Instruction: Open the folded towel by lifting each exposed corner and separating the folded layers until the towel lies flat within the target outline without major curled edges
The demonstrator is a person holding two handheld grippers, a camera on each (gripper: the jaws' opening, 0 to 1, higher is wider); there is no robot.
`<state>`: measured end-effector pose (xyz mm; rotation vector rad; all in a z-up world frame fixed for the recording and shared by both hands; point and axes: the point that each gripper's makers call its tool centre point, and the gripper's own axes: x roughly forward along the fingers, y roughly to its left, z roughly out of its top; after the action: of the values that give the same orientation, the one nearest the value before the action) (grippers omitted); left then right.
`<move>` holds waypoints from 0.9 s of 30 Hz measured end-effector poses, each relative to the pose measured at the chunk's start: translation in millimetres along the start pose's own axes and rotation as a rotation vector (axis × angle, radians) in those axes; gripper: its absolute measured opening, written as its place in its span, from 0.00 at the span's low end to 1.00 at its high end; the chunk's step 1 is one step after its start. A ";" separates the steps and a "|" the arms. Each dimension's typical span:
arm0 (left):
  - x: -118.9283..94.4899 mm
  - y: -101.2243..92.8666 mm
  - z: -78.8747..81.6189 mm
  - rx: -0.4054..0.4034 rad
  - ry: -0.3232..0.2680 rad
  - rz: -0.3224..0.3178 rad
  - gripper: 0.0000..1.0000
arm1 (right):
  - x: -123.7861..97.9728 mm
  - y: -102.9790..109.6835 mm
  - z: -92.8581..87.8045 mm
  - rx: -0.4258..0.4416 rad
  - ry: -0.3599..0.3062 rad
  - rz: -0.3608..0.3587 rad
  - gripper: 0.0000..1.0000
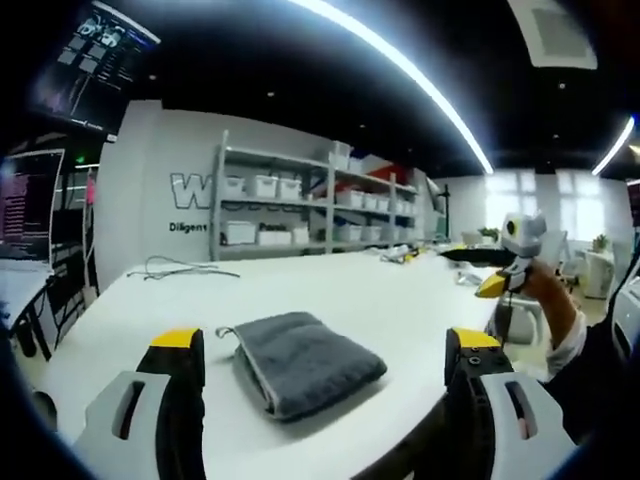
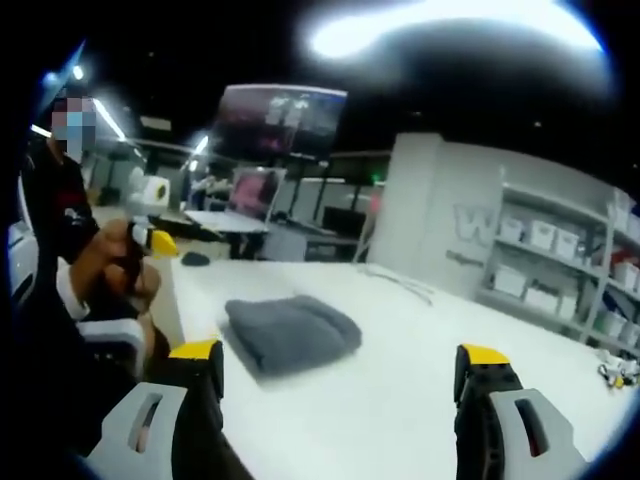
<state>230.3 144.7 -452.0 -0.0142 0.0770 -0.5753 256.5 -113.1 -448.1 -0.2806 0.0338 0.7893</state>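
Towel: we see the grey towel [image 1: 303,362] folded on the white tabletop [image 1: 400,300], untouched.
Left tool [image 1: 325,350]: we hold it spread wide before the towel.
Right tool [image 2: 340,365]: likewise spread, gripping nothing.

White wall [image 1: 150,170]: large "W", below it apparently "Diligent", rest hidden

Long ceiling strip lights [image 1: 400,70] lit the room brightly, and in the right gripper view one [image 2: 450,25] flared into white glare overhead. The white table [image 1: 380,300] reflected light evenly, with a soft shadow beneath the grey towel [image 1: 300,362] ahead of the jaws. The right gripper view was blurred; fisheye edges bowed and darkened.
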 end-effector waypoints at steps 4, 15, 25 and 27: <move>-1.2 1.4 -4.9 -0.027 0.033 0.004 0.97 | 2.6 1.5 0.6 -0.011 0.002 0.004 0.97; -2.6 -1.0 -10.8 -0.051 0.073 -0.025 0.95 | 5.3 7.2 -1.8 -0.019 0.010 0.018 0.97; -3.7 -5.8 -8.9 -0.068 0.073 -0.039 1.00 | 14.9 13.9 -5.8 -0.020 0.022 0.036 0.97; -4.1 -6.1 -8.9 -0.065 0.075 -0.039 1.00 | 15.5 14.9 -5.0 -0.024 0.021 0.039 0.97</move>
<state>222.8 141.9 -460.4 -0.0578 0.1685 -0.6121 257.3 -93.6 -458.5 -0.3114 0.0498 0.8259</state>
